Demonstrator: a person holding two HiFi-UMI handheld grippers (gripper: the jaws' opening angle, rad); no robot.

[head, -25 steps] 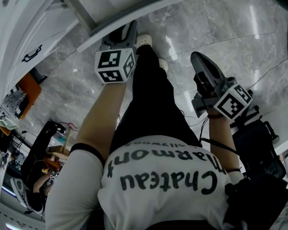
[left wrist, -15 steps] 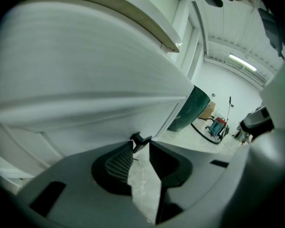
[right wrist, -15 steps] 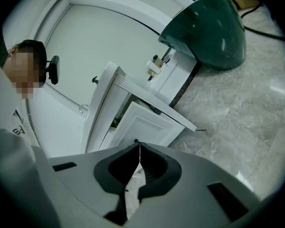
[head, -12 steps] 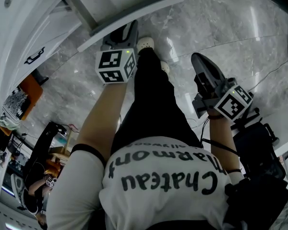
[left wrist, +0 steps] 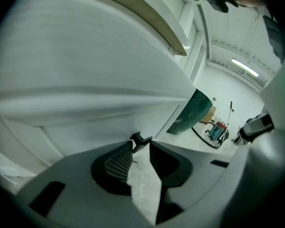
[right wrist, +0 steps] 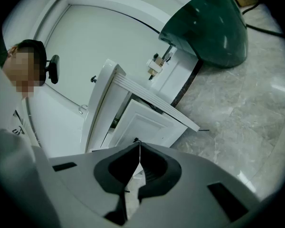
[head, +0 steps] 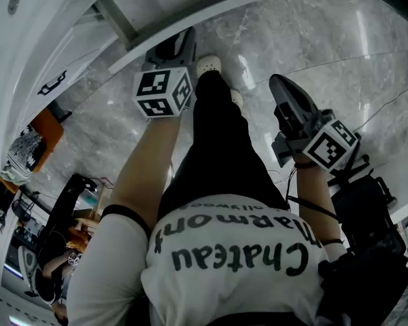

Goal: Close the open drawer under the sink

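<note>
Two grippers are in view, the left gripper (head: 179, 45) and the right gripper (right wrist: 139, 148). Each has two fingers and carries one marker cube, making two: one marker cube (head: 163, 92) behind the left fingers and one (head: 331, 147) behind the right fingers. One open drawer (right wrist: 145, 121) stands just beyond the right fingertips. Two black handles show: one handle (left wrist: 141, 138) between the left fingertips and a cabinet handle (head: 51, 83) well off to the left of them. One dark green domed object (right wrist: 206, 27) lies far past the right fingers. There are two white shoes: one shoe (head: 208, 64) just beside the left fingers and one (head: 236, 96) between the two pairs of fingers.
</note>
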